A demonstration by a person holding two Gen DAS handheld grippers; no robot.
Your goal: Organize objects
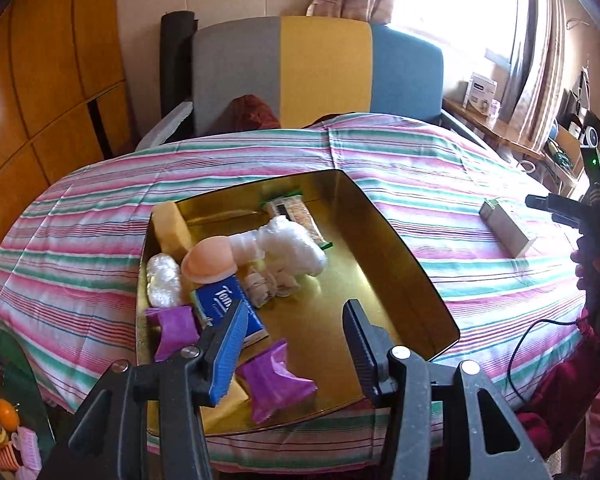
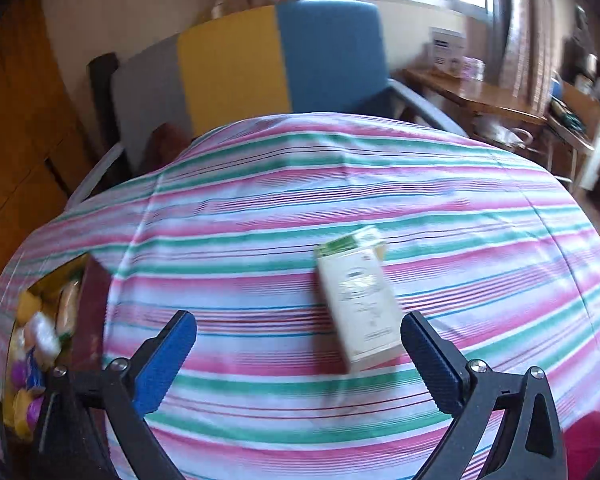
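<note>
Box: the white box [image 2: 358, 300] lies flat on the striped surface [image 2: 260, 208], just beside the right finger.
Right claw [image 2: 300, 346]: wide, holding nothing.
Left claw [image 1: 296, 340]: partly apart, empty, above the tray [image 1: 412, 264].

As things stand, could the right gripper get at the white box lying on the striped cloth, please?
Probably yes. The right gripper has its jaws wide and empty, and the white box lies alone on the striped cloth just ahead, toward the right jaw. Nothing stands between them; a small shift right should centre it.
</note>
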